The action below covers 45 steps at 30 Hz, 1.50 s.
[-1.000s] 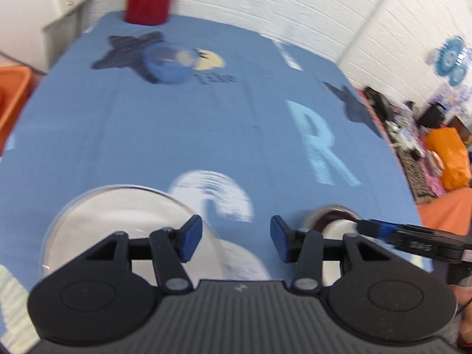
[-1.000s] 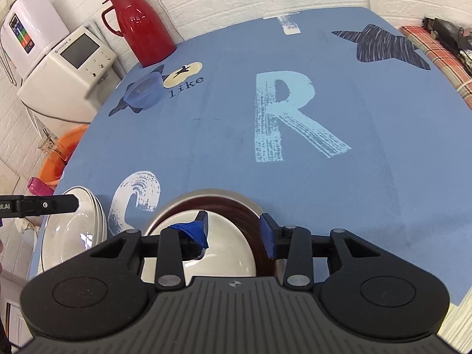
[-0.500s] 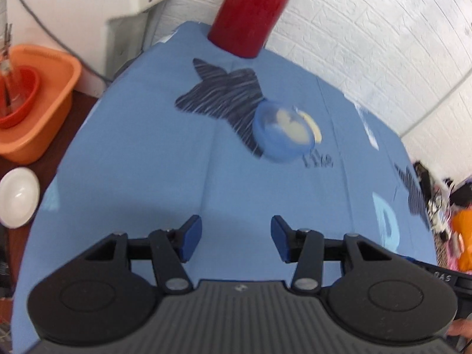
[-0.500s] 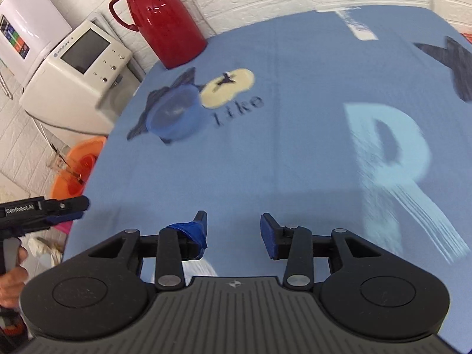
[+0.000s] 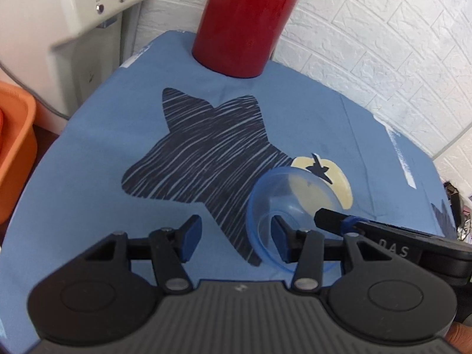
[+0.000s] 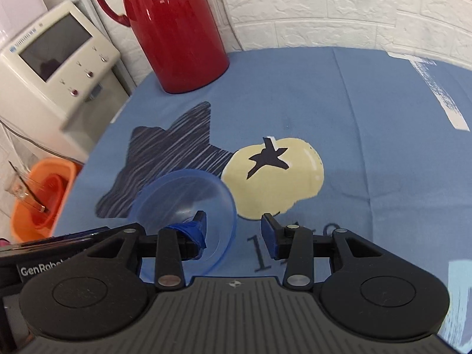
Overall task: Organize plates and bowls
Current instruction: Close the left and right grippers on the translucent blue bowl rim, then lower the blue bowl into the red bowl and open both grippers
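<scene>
On the blue-clothed bench [image 6: 368, 112], a translucent blue bowl [image 6: 183, 203] is sitting empty; the right tool [image 6: 234, 230] is straddling its rim, jaws wide; the left tool [image 5: 233, 236] is gaping too, holding nothing.

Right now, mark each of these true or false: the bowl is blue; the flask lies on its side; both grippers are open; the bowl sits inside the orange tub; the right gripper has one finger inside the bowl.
1. The bowl is blue. True.
2. The flask lies on its side. False: it stands upright at the far edge of the cloth.
3. Both grippers are open. True: left gripper and right gripper both show a wide gap.
4. The bowl sits inside the orange tub. False: it rests on the cloth.
5. The right gripper has one finger inside the bowl. True.
</scene>
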{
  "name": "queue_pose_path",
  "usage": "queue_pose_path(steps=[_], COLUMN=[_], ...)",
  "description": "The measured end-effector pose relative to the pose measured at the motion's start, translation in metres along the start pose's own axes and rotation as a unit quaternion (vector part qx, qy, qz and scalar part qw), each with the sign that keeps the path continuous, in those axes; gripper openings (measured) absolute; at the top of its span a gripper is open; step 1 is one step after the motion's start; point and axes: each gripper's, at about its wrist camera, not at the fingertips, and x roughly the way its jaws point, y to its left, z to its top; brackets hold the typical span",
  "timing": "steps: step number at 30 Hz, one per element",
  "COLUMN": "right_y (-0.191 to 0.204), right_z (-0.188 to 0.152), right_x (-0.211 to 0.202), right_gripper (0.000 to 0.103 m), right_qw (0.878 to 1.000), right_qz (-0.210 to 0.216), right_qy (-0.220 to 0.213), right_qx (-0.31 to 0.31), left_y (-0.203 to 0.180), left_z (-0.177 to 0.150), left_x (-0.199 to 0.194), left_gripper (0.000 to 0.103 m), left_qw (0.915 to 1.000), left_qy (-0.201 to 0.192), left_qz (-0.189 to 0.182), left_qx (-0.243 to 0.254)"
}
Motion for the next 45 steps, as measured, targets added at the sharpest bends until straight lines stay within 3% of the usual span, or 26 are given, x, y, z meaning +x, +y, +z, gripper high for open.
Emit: queue_pose_path(steps=[6,12,14,17,27,36,45], right_y=[0.01,0.007,0.009,0.015,0.04,0.027,-0.008], right_z=[0.002,0.002,0.001,-0.002,-0.019,-0.068,-0.172], right_x=[0.015,0.012,0.01,0.006,-0.024,-0.101,-0.224], right_gripper=[0.025,0.02,0.019,0.018,0.018,0.019,0.023], right_qw=[0.998,0.999,0.999,0.999,0.998,0.999,0.999], right_qz=[-0.034,0.001,-0.011,0.006,0.022,0.017,-0.037], right_qy=[0.006,0.004,0.004,0.008,0.009,0.015,-0.003], right_qx=[-0.049,-0.041,-0.046,-0.041,-0.05,-0.035,-0.039], left_y=[0.001,0.003,0.004,0.009,-0.001,-0.034,-0.114], left_z=[-0.002,-0.001,0.001,0.003,-0.02,-0.075,-0.186], left_x=[0.015,0.019,0.021,0.021,-0.027,-0.098,-0.165], left_gripper=[0.045,0.038,0.013,0.002,0.001,0.001,0.0], left_qw=[1.0,1.0,1.0,0.9994,0.9998,0.9975,0.9874], left_qy=[0.003,0.001,0.007,0.026,0.01,0.043,0.091], left_qz=[0.006,0.005,0.004,-0.015,-0.017,-0.054,-0.106], left_qx=[0.002,0.0,0.0,-0.017,0.002,0.014,0.075])
